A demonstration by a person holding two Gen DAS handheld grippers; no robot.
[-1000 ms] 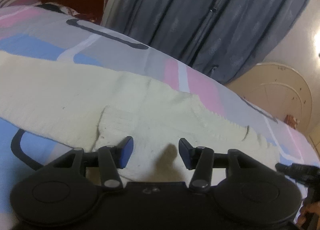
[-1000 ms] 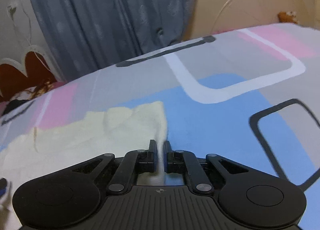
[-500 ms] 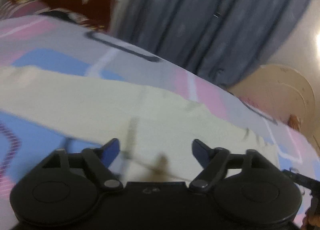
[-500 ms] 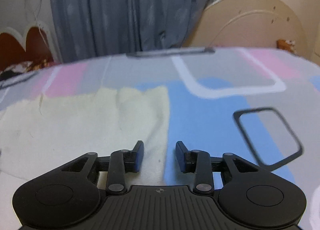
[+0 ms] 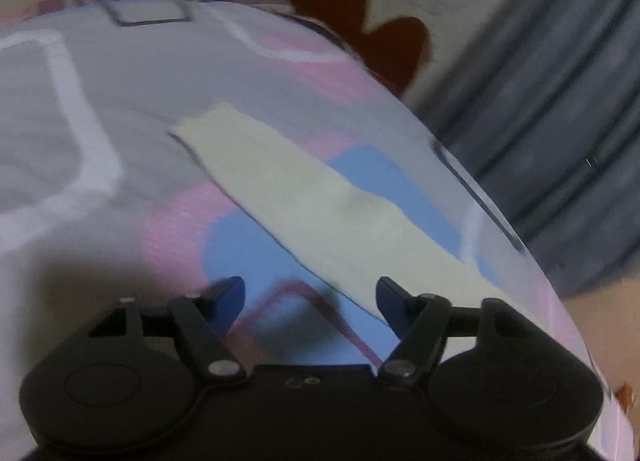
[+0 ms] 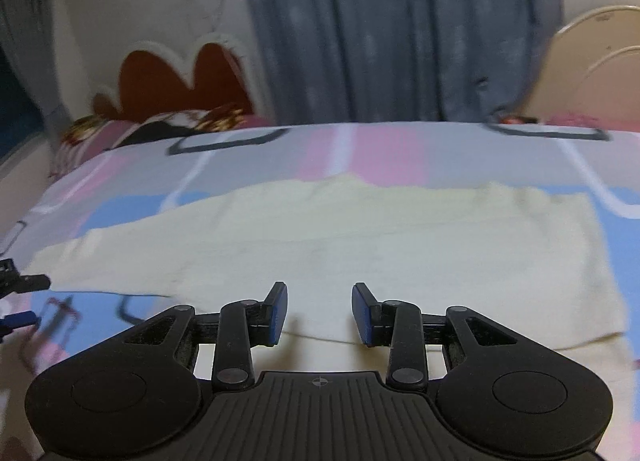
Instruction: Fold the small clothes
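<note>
On the bed: one cream garment laid flat, both hand-held grippers empty.

The cream garment (image 6: 360, 229) lies spread across the patterned bedsheet (image 6: 384, 153), one long strip of it running away in the left wrist view (image 5: 320, 205). Left hand-held gripper (image 5: 310, 301) has just been narrowing, fingers apart over bare sheet, nothing between them. Right hand-held gripper (image 6: 319, 313) has just opened, fingers apart above the cloth, not pinching it. Judged light, soft, limp knit (will sag and crease): take it at a hem edge or corner, thin pinch. Count: one garment, two grippers.
</note>
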